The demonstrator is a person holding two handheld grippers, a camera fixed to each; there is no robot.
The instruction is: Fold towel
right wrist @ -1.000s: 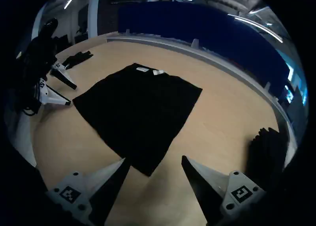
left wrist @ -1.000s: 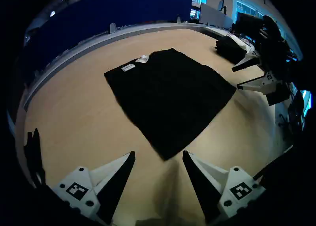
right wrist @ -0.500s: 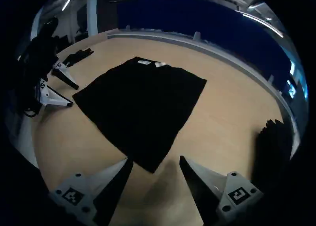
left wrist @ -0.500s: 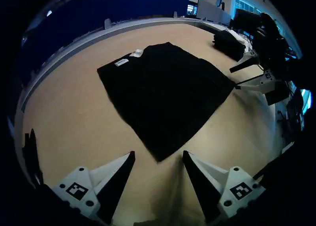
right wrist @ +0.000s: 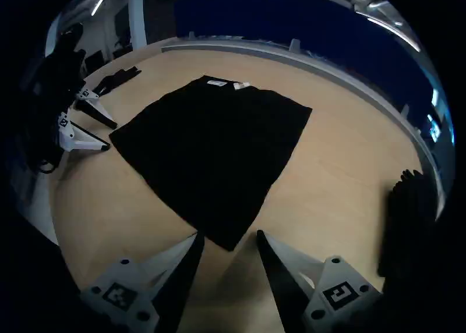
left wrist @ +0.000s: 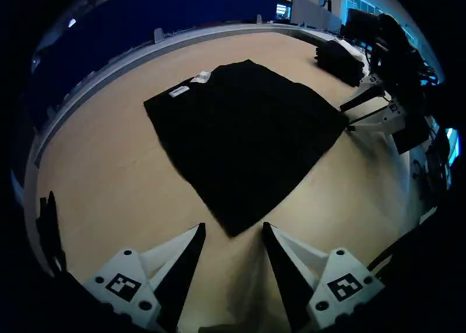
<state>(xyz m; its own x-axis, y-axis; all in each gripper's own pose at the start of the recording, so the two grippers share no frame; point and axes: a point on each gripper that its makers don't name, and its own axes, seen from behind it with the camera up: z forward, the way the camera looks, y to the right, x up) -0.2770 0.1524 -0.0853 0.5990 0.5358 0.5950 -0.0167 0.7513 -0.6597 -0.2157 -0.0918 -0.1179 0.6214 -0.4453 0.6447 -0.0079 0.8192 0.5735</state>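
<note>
Bench [left wrist: 99, 158] of pale wood, black towel [left wrist: 244, 129] flat at its middle, white tags on the far edge. Fingers of left gripper [left wrist: 233, 225] spread, towel corner just ahead of the gap — right gripper [right wrist: 230, 233] likewise spread at another corner. Farther right, dark stack [right wrist: 410, 216].

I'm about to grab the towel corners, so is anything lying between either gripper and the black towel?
Nothing visible does. The left gripper and the right gripper, both open, each face a near corner of the flat black cloth towel across bare light wooden table. The stack of dark folded cloth sits off to the side.
</note>
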